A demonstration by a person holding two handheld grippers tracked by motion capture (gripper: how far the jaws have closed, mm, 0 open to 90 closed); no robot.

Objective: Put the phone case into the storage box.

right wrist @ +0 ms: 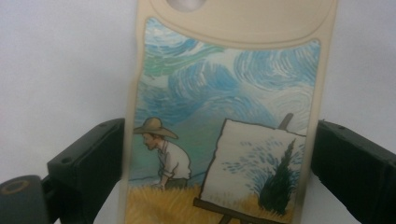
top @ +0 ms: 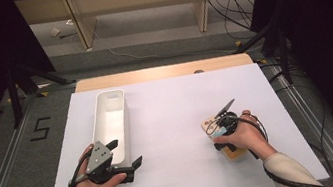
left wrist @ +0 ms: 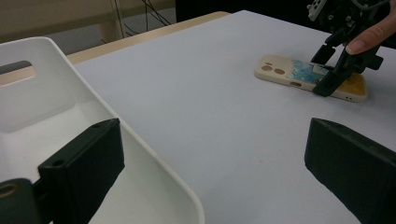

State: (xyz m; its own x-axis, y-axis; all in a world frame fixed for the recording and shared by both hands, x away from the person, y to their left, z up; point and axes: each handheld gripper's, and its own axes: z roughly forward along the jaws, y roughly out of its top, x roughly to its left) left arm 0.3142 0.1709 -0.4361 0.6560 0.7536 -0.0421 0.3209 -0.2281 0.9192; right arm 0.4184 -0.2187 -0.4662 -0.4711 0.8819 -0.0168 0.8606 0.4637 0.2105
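Right gripper (right wrist: 205, 177) jaws flanking, barely touching, a glossy cream phone case (right wrist: 229, 116) with painted swirls, flat on the smooth white bench (top: 174, 122); left gripper (left wrist: 210, 168) jaws wide, astride the rounded rim of an oblong white plastic bin (left wrist: 42, 116).

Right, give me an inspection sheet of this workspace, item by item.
Surface: white sheet over a wooden table; flat.
Job's things: phone case with painted artwork, lying flat at the right; white bin at the left, nothing seen inside.
Clutter: nothing seen.
Grippers: right gripper straddles the case, jaws at its two long edges, whether gripping cannot be told; left gripper open by the bin's near end, holding nothing.
Cables: one trails from each gripper; more hang on the floor behind.
Surroundings: dark curtains at both sides, wooden shelving behind, a floor mark reading 5.
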